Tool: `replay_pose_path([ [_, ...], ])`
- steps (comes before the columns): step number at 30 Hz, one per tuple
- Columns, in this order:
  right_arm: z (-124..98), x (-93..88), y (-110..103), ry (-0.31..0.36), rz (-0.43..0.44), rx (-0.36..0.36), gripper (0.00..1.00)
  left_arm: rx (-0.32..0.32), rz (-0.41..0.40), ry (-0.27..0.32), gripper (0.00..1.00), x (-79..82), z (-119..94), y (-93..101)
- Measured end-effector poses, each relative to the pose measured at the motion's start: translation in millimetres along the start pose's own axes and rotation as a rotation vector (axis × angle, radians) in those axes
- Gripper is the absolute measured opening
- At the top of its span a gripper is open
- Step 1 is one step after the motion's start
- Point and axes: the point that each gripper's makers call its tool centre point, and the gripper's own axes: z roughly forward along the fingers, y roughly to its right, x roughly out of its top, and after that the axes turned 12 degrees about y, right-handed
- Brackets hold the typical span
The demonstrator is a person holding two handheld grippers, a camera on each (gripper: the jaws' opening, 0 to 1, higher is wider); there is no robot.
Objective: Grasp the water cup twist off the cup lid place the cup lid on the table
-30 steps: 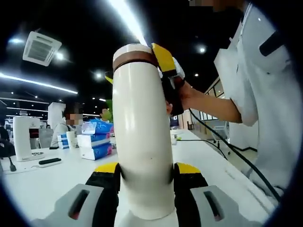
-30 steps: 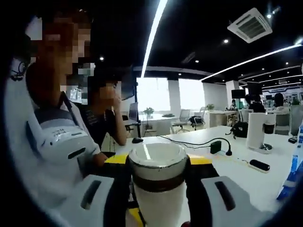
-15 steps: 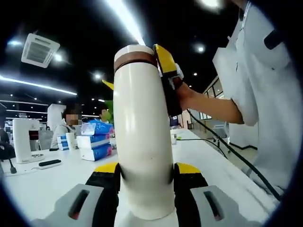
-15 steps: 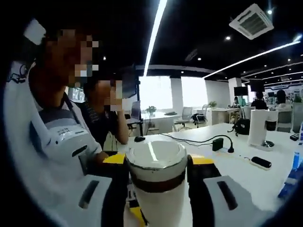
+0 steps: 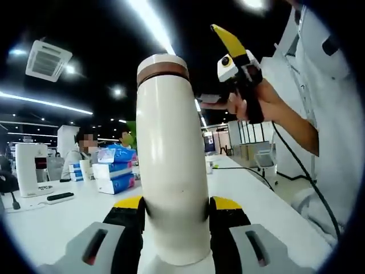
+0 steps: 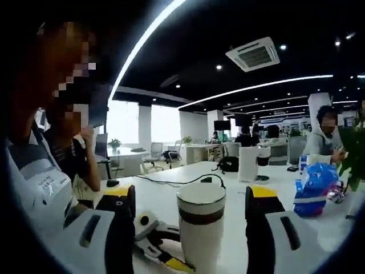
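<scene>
Both my fingers on the right gripper (image 6: 191, 228) now stand spread, drawn back from the cup lid (image 6: 201, 195); left gripper (image 5: 177, 220) pinches the water cup (image 5: 171, 171), lid unremoved.

The water cup (image 5: 171, 165) is a tall cream cylinder standing upright, with a brown band just under its rounded cream cup lid (image 5: 162, 60). The lid sits on the cup, above the white surface (image 6: 171, 191).

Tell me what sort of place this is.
Most likely an open-plan office: long white tables, office chairs by the windows, a ceiling air-conditioning cassette, strip lights, and people seated at desks.
</scene>
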Motion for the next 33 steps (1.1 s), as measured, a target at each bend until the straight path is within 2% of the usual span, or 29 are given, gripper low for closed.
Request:
replay_pose_path([
  [1, -2, 0.4, -3, 0.013, 0.029, -0.029, 0.81, 0.000, 0.000, 0.000, 0.46, 0.0, 0, -0.1],
  [3, -7, 3.7, -4, 0.041, 0.052, -0.089, 0.89, 0.001, -0.002, 0.000, 0.46, -0.1, 0, -0.2],
  [4, -8, 3.6, -4, 0.041, 0.055, -0.094, 0.89, 0.001, -0.001, 0.000, 0.46, 0.0, 0, 0.0],
  [7, -16, -0.5, -7, 0.018, 0.036, -0.117, 0.81, 0.002, -0.002, -0.001, 0.46, 0.0, 0, -0.1],
  [9, -19, -3.5, -6, 0.004, -0.018, -0.131, 0.79, 0.002, -0.003, -0.001, 0.46, -0.1, 0, -0.3],
  [11, -18, -7.1, -8, -0.006, -0.029, -0.142, 0.79, 0.002, -0.003, -0.001, 0.46, -0.2, 0, -0.3],
  [19, 6, -12.9, 4, 0.006, -0.023, -0.157, 0.77, 0.002, -0.001, -0.002, 0.46, -0.3, 0, -0.3],
  [22, 17, -19.6, 11, -0.008, -0.042, -0.160, 0.76, 0.002, -0.001, -0.002, 0.46, -0.3, 0, -0.4],
  [25, 21, -22.3, 16, -0.008, -0.040, -0.167, 0.72, 0.001, -0.001, -0.002, 0.46, -0.4, 0, -0.6],
  [29, 23, -25.1, 19, -0.020, -0.039, -0.168, 0.54, 0.001, -0.001, -0.002, 0.46, -0.4, 0, -0.8],
  [33, 26, -23.1, 17, -0.017, -0.050, -0.161, 0.52, 0.001, -0.001, -0.002, 0.46, -0.4, 0, -0.9],
])
